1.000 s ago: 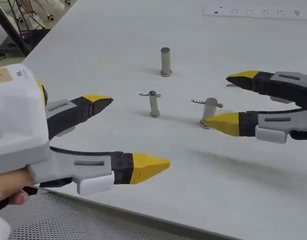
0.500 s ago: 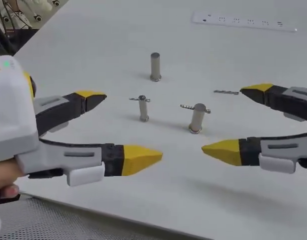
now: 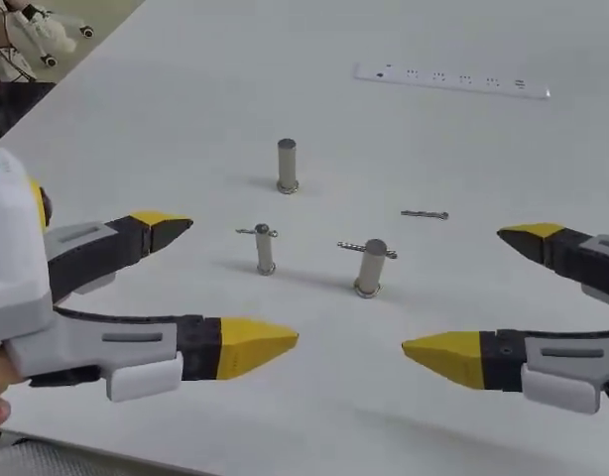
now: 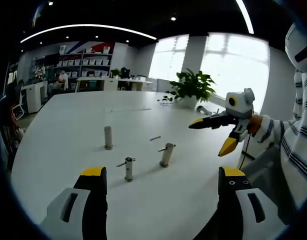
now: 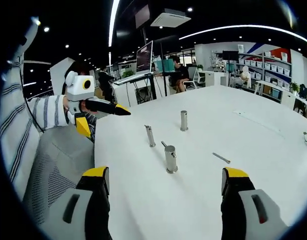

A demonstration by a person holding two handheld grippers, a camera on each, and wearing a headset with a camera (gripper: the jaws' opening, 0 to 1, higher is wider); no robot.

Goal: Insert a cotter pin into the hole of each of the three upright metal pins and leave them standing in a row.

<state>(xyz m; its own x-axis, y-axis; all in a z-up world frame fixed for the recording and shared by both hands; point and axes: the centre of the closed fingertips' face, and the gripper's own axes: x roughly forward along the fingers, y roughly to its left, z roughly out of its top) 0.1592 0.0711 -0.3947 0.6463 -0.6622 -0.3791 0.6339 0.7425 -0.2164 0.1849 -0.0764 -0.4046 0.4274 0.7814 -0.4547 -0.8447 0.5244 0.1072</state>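
Released, the left gripper (image 3: 242, 281) and right gripper (image 3: 452, 291) hover over the tabletop (image 3: 185, 99). One cotter pin (image 3: 425, 214) lies loose.

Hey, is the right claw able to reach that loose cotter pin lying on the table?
Probably yes. The right claw is open, and the loose cotter pin lies on bare table ahead of it, apart from the upright metal pins.
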